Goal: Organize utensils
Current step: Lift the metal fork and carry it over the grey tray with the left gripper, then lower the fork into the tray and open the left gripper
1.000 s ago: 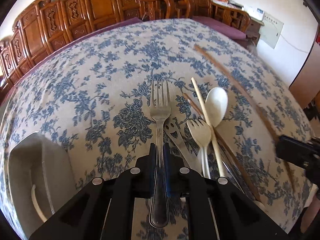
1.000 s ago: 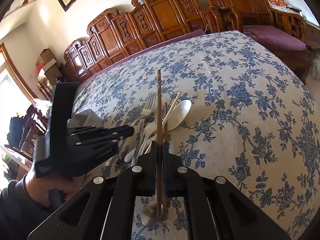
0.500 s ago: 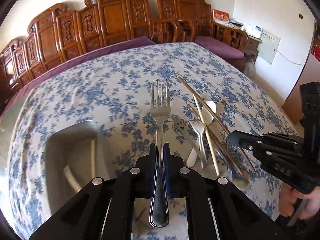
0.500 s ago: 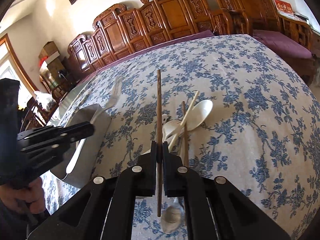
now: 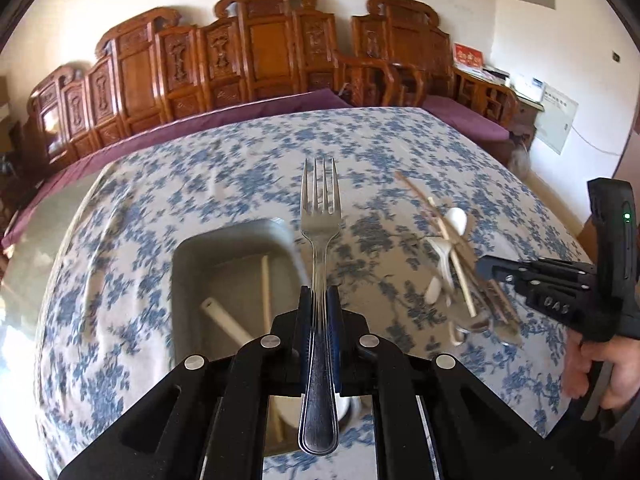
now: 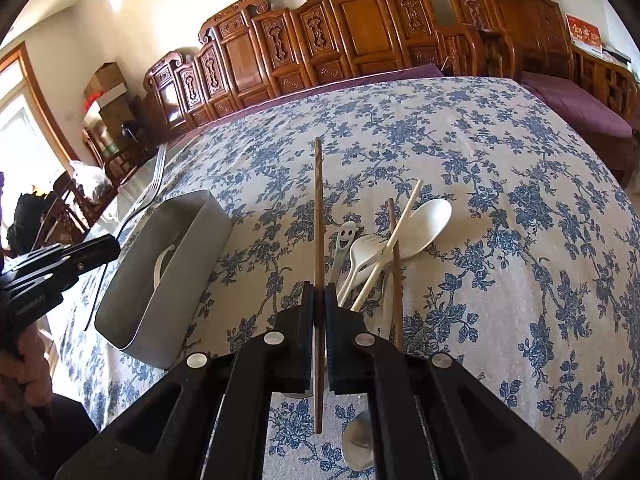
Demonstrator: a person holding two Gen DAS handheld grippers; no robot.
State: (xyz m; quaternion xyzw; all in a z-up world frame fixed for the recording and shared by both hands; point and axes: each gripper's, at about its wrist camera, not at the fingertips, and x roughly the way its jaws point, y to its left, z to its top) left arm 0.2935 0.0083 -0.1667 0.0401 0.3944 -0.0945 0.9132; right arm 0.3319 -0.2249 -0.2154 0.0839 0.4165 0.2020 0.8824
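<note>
- L gripper (image 5: pixel 319 300): clenched on a metal fork (image 5: pixel 319 280), gripped at mid-handle, tines pointing fwd/away, handle end sticking back toward cam.
- Fork is off the table, above the near right edge of the grey bin (image 5: pixel 188 280). In the R view its tines show at far left, above the bin's far end.
- Bin sits on a blue floral cloth (image 5: pixel 200 184); inside: a pale chopstick (image 5: pixel 265 288) and a white handle (image 5: pixel 224 320), rest hidden behind the gripper.
- R gripper (image 6: pixel 319 300): clenched on a dark brown chopstick (image 6: pixel 318 208), held about mid-length, tip pointing fwd, back end poking out under the jaws.
- Pile on the cloth just right of the R gripper: white spoon (image 6: pixel 430 222), white fork (image 6: pixel 366 250), a pale stick (image 6: pixel 394 240) lying across them, a 2nd brown stick (image 6: pixel 395 248), a metal piece w/ smiley cut-out (image 6: pixel 344 238), metal spoon bowl (image 6: pixel 358 444) near the bottom edge.
- Bin is left of the pile, apart from it.
- A hand (image 5: pixel 600 364) holds the R gripper's grip at right of the L view.
- Carved wood chairs (image 6: pixel 360 32) line the wall behind the table.
</note>
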